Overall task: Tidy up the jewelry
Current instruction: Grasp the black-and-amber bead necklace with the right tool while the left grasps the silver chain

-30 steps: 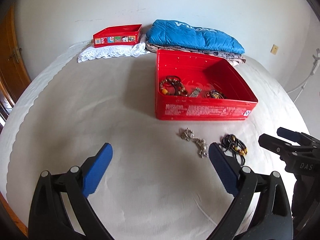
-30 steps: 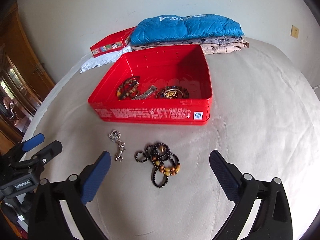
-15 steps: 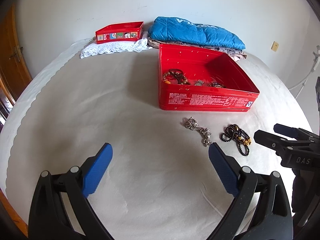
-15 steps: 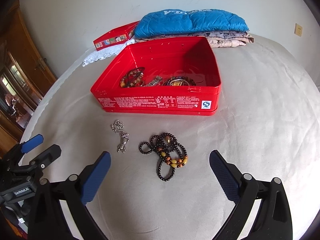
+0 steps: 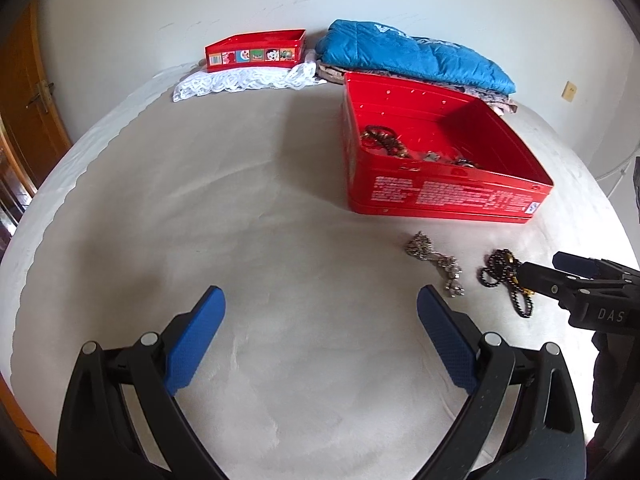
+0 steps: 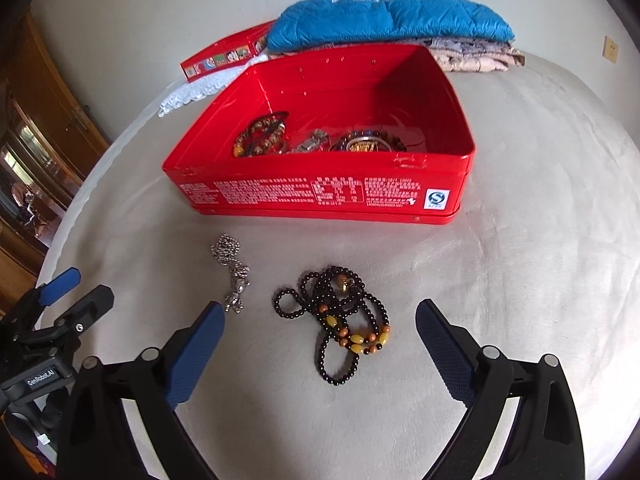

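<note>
Right wrist view: beaded necklace (image 6: 344, 320) lies between the spread right tongs (image 6: 320, 336).

A folded blue quilted jacket (image 6: 388, 20) tops patterned cloth (image 6: 476, 56) at 12 o'clock on the bed (image 6: 540, 240); white lace (image 5: 244, 80) at 11, wooden door (image 5: 28, 104) at 9.

Glossy red metal tin (image 6: 320, 196), white print on front wall. Matt, soft cream cloth bedcover (image 6: 520, 280). Shiny silver metal chain (image 6: 232, 272) at 9 o'clock of glossy black and amber beads (image 6: 340, 320). Blue quilted jacket (image 6: 384, 20), slight sheen. White lace cloth (image 5: 240, 80). Textured blue pads (image 6: 192, 352) on matt black plastic.
</note>
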Available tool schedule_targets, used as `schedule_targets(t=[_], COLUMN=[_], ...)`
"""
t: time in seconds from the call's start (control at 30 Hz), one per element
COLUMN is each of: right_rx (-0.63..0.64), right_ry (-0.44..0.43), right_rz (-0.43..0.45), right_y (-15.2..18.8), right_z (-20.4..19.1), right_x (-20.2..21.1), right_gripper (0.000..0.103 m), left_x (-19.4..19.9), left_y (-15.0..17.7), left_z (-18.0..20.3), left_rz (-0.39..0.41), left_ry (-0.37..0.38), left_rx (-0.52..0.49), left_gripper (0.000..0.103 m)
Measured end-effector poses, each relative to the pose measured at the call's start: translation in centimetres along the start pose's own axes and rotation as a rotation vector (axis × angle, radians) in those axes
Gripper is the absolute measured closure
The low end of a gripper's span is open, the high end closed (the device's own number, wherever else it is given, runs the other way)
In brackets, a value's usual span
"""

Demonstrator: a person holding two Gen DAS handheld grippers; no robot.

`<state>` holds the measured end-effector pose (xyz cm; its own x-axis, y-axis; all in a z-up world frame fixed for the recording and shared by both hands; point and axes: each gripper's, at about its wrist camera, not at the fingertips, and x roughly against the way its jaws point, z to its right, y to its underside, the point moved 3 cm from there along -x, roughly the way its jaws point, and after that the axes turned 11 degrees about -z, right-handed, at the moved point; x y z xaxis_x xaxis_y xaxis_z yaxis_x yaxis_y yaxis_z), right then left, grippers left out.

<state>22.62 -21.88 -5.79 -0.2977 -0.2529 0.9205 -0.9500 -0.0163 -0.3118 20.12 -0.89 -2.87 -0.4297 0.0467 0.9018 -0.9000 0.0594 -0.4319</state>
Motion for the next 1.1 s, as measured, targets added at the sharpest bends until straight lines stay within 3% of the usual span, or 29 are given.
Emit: schedule_targets(t=[0.23, 0.4, 0.73, 0.87, 1.0, 1.1], right_rx=[-0.029, -0.022, 0.050, 0.069, 0.081, 0.064], right_ry=[-0.009, 0.026, 0.142, 0.129, 0.103, 0.031], right_rz=[-0.067, -0.071, -0.059, -0.057, -0.049, -0.047], right_y=[-0.8, -1.0, -0.5, 0.0, 0.5, 0.9], right_z=[0.6, 0.7, 0.0, -0.2, -0.1, 0.5], right_x=[-2.5, -2.9, -3.2, -2.9, -2.6, -2.1], right_gripper=[0.021, 0.028, 0.055, 0.072, 0.079, 0.084], left_x=[-1.4, -1.8, -1.7, -1.5, -1.3, -1.5], left_y=[-0.3, -0.6, -0.4, -0.4, -0.7, -1.2], left_z=[-1.0, -1.2, -0.9, -0.6, 0.3, 1.3], left_rz=[-0.024, -0.030, -0.047, -0.056, -0.070, -0.095], left_ry=[-0.013, -0.010, 0.017, 0.023, 0.026, 0.042], left_rx=[0.020, 0.022, 0.027, 0.031, 0.021, 0.014], left_gripper=[0.007, 0.007, 0.007, 0.007, 0.007, 0.007])
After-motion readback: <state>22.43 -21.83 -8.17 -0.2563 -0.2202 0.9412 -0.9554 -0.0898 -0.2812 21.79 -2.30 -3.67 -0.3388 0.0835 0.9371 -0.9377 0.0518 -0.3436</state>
